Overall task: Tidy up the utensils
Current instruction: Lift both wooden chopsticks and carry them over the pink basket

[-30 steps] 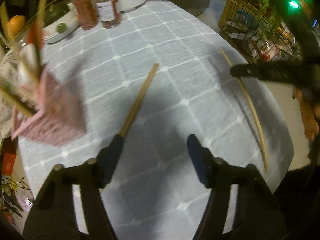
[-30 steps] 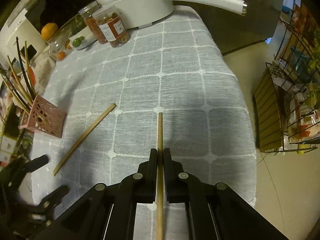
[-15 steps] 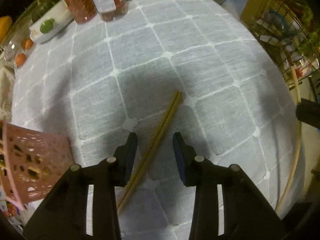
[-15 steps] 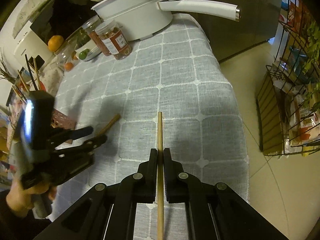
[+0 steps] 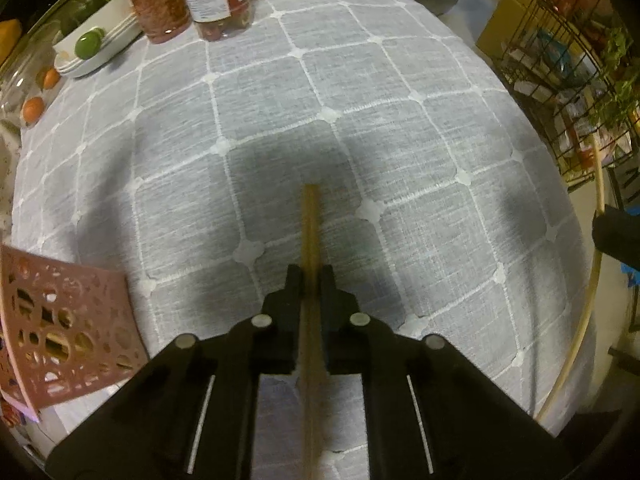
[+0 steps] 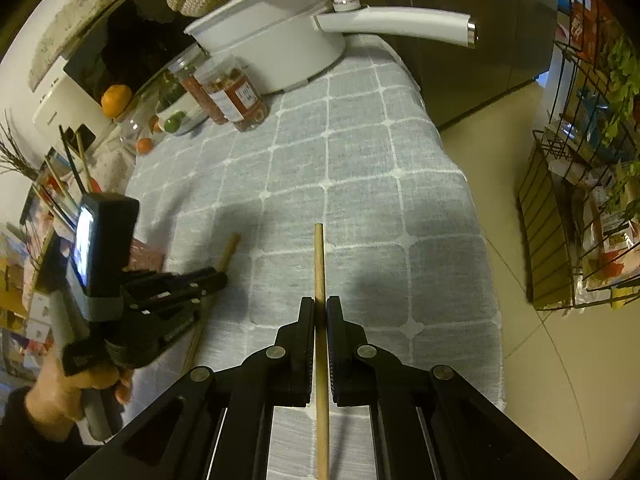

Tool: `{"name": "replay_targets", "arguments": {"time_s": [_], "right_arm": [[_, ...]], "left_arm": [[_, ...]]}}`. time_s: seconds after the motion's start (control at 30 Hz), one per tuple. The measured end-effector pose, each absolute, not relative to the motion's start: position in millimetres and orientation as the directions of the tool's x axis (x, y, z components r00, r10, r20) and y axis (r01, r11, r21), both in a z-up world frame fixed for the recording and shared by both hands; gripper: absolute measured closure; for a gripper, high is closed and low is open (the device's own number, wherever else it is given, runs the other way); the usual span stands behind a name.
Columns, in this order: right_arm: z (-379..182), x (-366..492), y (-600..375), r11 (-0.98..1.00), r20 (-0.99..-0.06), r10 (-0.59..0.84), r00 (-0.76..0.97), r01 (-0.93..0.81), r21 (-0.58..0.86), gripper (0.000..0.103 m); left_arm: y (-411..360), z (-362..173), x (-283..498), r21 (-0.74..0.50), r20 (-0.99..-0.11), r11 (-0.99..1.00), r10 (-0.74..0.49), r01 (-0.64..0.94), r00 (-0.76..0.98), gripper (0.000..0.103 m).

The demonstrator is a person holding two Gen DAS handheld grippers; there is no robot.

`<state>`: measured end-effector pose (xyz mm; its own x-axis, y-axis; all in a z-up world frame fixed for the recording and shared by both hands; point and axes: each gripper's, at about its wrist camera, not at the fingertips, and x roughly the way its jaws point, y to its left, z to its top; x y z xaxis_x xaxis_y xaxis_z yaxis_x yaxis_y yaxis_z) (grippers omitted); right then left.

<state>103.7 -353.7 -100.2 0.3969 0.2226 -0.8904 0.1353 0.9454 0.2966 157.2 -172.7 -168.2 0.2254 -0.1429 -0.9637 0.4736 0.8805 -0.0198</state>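
Wooden sticks are the job here: two chopsticks, one in each claw. The left claw (image 5: pixel 308 276) has pinched shut on a chopstick (image 5: pixel 310 224) in the middle of the left wrist picture. The stick runs straight up between the two black fingers, and its far end pokes out over the grey cloth (image 5: pixel 360 120). It looks a bit blurry, so I cannot tell if it is off the cloth yet.

The right claw (image 6: pixel 319 312) is shut tight on the other chopstick (image 6: pixel 319 264). That stick sits right in the middle between the fingers and points up the right wrist picture, over the cloth.

The pink holder (image 5: pixel 60 328) stands at the lower left of the left wrist picture. It is just beside the left claw, not touching it. Something stick-like shows through its holes, but I cannot tell what.

So I think the picking-up part is nearly done. What is left is to carry both sticks over and drop them into the pink holder.
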Motion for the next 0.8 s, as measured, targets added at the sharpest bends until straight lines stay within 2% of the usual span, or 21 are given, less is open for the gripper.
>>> {"name": "replay_targets", "arguments": {"time_s": [0.33, 0.63, 0.8], "right_arm": [[-60.3, 94.0, -326.1, 0.962, -0.837, 0.213, 0.504, 0.039, 0.269, 0.097], [-24.5, 78.0, -296.6, 0.973, -0.766, 0.205, 0.609, -0.046, 0.224, 0.097], [-8.2, 73.5, -283.1, 0.977, -0.725, 0.197, 0.660, -0.066, 0.204, 0.097]], "left_arm": [[-137.8, -106.4, 118.0, -0.050, -0.903, 0.852, -0.262, 0.521, 0.341, 0.093], [-100.3, -48.6, 83.7, -0.051, -0.811, 0.836, -0.354, 0.546, 0.466, 0.093], [-74.1, -28.2, 69.8, -0.106, -0.743, 0.844, -0.419, 0.526, 0.522, 0.094]]}}
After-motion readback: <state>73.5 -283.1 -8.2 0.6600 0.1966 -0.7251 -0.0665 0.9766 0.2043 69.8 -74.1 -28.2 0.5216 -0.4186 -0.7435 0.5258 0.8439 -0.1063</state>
